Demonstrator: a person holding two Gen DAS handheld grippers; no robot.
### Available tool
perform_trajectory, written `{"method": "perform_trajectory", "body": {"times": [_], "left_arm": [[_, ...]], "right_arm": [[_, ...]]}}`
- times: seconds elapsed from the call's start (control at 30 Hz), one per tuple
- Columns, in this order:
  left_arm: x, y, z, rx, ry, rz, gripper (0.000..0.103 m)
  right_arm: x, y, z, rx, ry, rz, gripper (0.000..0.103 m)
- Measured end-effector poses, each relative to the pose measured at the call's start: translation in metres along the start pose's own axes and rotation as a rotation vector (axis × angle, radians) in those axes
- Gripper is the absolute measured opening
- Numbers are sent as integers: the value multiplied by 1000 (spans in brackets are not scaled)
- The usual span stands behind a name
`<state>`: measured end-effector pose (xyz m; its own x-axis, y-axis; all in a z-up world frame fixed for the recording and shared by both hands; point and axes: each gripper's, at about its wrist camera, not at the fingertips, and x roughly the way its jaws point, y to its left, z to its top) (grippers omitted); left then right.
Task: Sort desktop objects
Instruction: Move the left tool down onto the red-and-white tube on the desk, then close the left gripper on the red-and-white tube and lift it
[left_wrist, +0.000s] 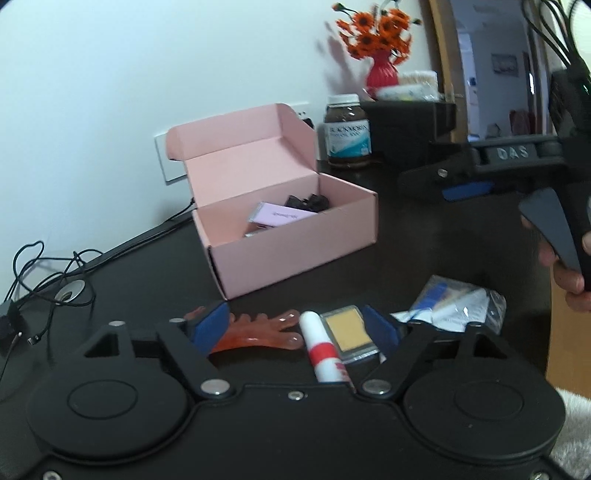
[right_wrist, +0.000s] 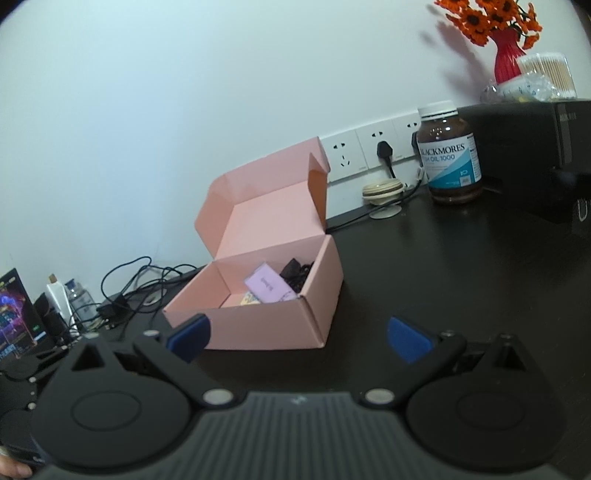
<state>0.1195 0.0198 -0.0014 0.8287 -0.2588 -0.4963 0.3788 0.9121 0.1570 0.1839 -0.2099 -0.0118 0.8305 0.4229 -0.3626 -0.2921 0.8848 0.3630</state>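
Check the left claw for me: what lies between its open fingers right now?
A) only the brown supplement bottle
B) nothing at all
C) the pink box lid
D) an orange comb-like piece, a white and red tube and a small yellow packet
D: in the left wrist view the left claw stands open over the orange comb-like piece, the white and red tube and the yellow packet on the dark desk.

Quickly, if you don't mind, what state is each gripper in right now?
Left gripper: open, holding nothing, above the orange claw-shaped piece and white-and-red tube.
Right gripper: open, empty, facing the pink box.
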Motion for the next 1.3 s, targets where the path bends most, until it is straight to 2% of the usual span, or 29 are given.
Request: {"method": "perform_trajectory", "body": {"times": [0.03, 0.07, 0.3, 0.33, 0.4, 0.43, 0.83, 1.0, 1.07, 1.2, 1.3], "left_arm": [[1, -1, 0, 4, 14, -4, 54], [2, -2, -1, 7, 27, -8, 52], [4, -6, -7, 19, 102, -41, 46], [5, -7, -7, 23, 108, -49, 35], [7, -8, -8, 24, 120, -62, 22], [7, -8, -8, 24, 121, -60, 20], [12, -2, -9, -3, 117, -40, 18], [8, -4, -7, 14, 66, -22, 18], [6, -4, -7, 13, 55, -18, 18], [8, 1, -6, -13, 71, -25, 18], [13, 4, -7, -35, 106, -36, 18]], "right_arm": [[0, 0, -1, -3, 0, -2, 102], [0, 1, -1, -4, 0, -5, 102], [0, 1, 0, -3, 7, -10, 102], [0, 1, 0, -4, 3, -10, 102], [0, 1, 0, 4, 2, -5, 102], [-1, 0, 0, 8, 2, -2, 102], [0, -9, -1, 51, 0, -5, 102], [13, -13, -2, 42, -8, -64, 102], [19, -15, 1, 48, -8, -58, 102], [30, -17, 8, 51, 21, -87, 102], [31, -21, 6, 78, 30, -66, 102]]}}
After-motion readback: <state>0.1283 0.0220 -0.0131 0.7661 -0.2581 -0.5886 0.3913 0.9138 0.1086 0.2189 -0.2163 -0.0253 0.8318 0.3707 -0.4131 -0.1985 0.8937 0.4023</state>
